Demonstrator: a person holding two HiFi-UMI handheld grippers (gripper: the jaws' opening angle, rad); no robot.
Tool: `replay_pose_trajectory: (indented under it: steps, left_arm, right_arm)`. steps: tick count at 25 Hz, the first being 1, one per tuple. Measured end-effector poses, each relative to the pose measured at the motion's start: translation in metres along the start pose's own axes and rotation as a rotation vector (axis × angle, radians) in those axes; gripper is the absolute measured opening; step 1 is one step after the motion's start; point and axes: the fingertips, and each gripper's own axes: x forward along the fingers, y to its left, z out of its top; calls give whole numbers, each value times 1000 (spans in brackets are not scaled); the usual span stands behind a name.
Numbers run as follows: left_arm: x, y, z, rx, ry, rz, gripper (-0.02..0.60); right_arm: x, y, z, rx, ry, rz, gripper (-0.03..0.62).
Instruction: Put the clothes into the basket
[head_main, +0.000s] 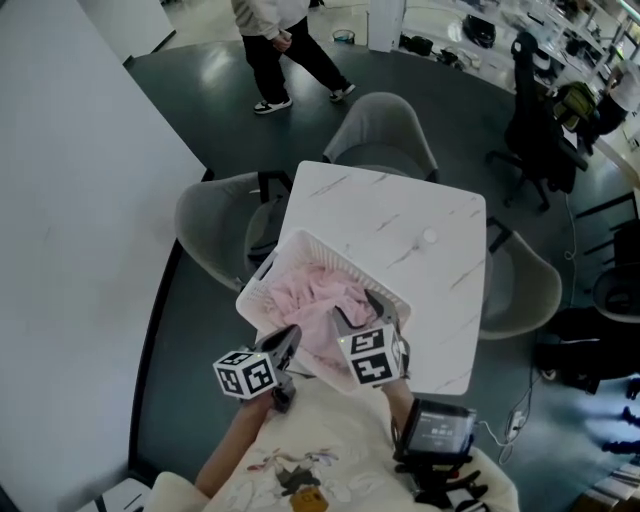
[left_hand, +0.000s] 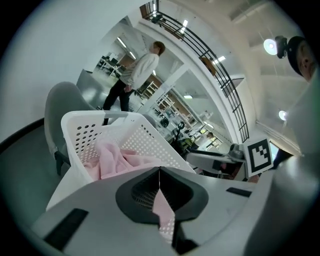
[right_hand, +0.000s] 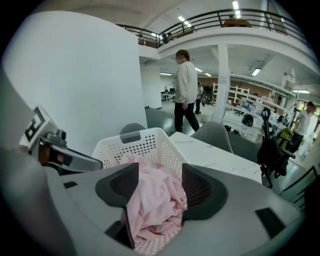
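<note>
A white perforated basket (head_main: 262, 280) stands on the near corner of the marble table (head_main: 400, 215), with a heap of pink clothes (head_main: 315, 295) lying inside it. My left gripper (head_main: 290, 338) is at the basket's near left rim. Its jaws are shut (left_hand: 159, 175), the pads meeting, and pink fabric and basket wall show through the gap behind them. My right gripper (head_main: 358, 312) hovers over the basket's near right side. It is open (right_hand: 160, 172), the pink clothes (right_hand: 155, 200) lying below and between its jaws in the basket (right_hand: 145, 137), unpressed by the pads.
Grey chairs (head_main: 380, 130) (head_main: 215, 225) (head_main: 525, 285) surround the table. A small white object (head_main: 428, 237) lies on the tabletop's far right part. A person (head_main: 280, 50) walks on the floor beyond. A white wall (head_main: 70, 200) runs along the left.
</note>
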Motion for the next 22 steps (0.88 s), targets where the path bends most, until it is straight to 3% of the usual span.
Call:
replay_pose_trajectory:
  steps: [4,7,11,14,16,19,22]
  left_arm:
    - [-1,8,-2,8,-15,19,11]
    - [0,9,-4,32,-12,28,11]
    - [1,7,-5,87,-12,42,11]
    - [0,4,-6,107,-12,58,11]
    - [1,3,-6,116,-13,63,11]
    - [4,1,-6,124,-20,62,11]
    - [6,-2,-3,137,-13,51,11]
  right_arm:
    - [-15,24,6,83,-105,121,253]
    - [-16,44,-13,84,-106,169,247]
    - [-10,64,-47,66,-34,177,78]
    - [-3,69,-62,106,-16,214,69]
    - [-1,66,-59,85,-52,189,61]
    - [5,70,-60,-52,-86,114,52]
    - [10,80,-58,-26,-91,136,48]
